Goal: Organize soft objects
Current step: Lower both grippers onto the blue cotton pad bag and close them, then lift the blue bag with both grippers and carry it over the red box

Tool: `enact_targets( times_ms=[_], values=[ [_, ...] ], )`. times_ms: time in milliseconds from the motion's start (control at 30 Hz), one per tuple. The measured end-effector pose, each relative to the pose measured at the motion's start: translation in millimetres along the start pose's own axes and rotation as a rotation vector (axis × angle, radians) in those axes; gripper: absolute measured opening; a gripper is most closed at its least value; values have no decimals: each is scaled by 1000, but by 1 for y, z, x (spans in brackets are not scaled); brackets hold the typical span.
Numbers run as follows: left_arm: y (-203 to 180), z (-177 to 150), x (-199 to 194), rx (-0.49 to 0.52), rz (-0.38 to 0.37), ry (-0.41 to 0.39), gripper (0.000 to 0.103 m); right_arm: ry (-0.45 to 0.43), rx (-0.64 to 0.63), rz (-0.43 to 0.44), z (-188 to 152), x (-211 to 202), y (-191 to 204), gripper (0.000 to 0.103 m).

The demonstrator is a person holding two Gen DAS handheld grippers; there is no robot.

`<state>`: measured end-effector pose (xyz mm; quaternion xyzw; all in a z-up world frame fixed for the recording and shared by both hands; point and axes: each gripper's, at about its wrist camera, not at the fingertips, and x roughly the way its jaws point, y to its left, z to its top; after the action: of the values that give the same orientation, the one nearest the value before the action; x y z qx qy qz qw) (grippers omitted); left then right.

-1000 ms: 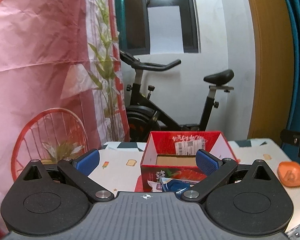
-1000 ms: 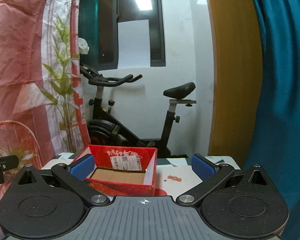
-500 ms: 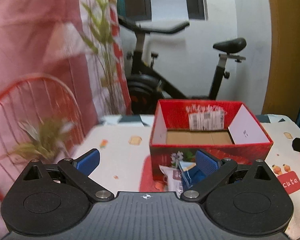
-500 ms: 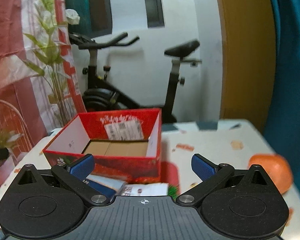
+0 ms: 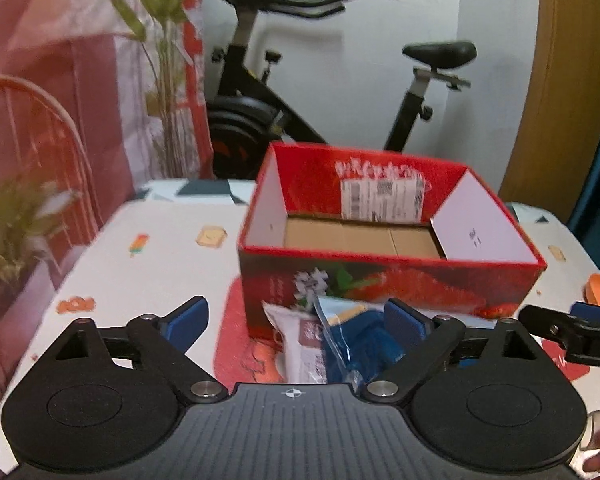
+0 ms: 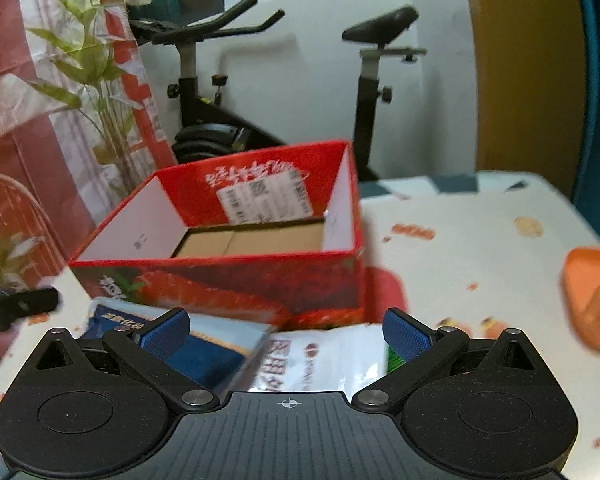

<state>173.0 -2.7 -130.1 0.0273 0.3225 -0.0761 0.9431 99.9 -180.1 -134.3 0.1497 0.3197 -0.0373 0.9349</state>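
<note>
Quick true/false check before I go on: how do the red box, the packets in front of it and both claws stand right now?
1. The red box holds nothing but its cardboard floor. True.
2. The blue packet lies inside the box. False: it lies on the table in front of the box.
3. The right claw grips the white packet. False: its jaws stand wide, pressing nothing.
4. The left claw is closing, its pads not yet pressing anything. True.
5. An orange object sits on the table right of the box. True.
</note>
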Motion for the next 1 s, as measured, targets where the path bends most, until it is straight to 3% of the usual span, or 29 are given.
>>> enact_targets(
  times_ms=[167, 267, 333, 467, 567, 700, 1000],
  values=[
    [2, -4, 18, -10, -60, 70, 73, 47, -31, -17, -5, 15, 7, 103],
    [5, -5, 24, -11, -88, 99, 58, 61, -29, 27, -9, 17, 8, 103],
    [3, -4, 25, -5, -107, 111, 56, 58, -28, 55, -13, 15, 10, 101],
    [2, -3, 25, 8, -155, 124, 52, 71, -36, 111, -14, 17, 11, 83],
    [5, -8, 28, -34, -213, 151, 52, 86, -24, 157, -14, 17, 9, 74],
    [4, -16, 29, -67, -273, 189, 52, 118, 8, 201, -21, 18, 6, 74],
    [3, -19, 26, -125, -313, 232, 52, 150, 96, 244, -32, 19, -16, 74]
  ],
)
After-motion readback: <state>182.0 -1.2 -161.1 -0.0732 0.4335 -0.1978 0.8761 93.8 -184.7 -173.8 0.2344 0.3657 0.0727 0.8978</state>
